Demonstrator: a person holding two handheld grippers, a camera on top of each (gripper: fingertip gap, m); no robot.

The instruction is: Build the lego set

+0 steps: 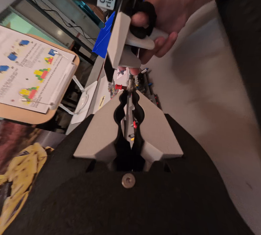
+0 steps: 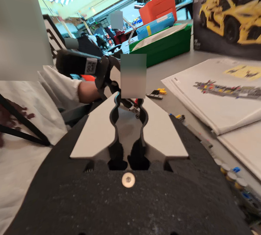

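Observation:
My left gripper (image 1: 130, 92) is shut on a long grey lego assembly (image 1: 129, 109) that runs between its black pads. A red bush on a dark axle (image 1: 118, 87) sticks out sideways at its far end. The hand-held right gripper (image 1: 125, 71) hangs just above that end. In the right wrist view, my right gripper (image 2: 130, 99) has its jaws apart, and the table shows through the gap. The grey tip of the assembly (image 2: 134, 108), with a red part, lies against its right pad. The left gripper's body (image 2: 104, 72) shows beyond, partly under a mosaic patch.
An open instruction booklet (image 2: 211, 94) lies to the right, with the yellow-car lego box (image 2: 228, 16) behind it. Loose pieces (image 2: 159, 92) lie on the grey table (image 2: 169, 61), with more along the booklet's near edge (image 2: 233, 174). A clipboard with a picture sheet (image 1: 35, 72) stands to the left. My two grippers' fingertips are within a few centimetres of each other.

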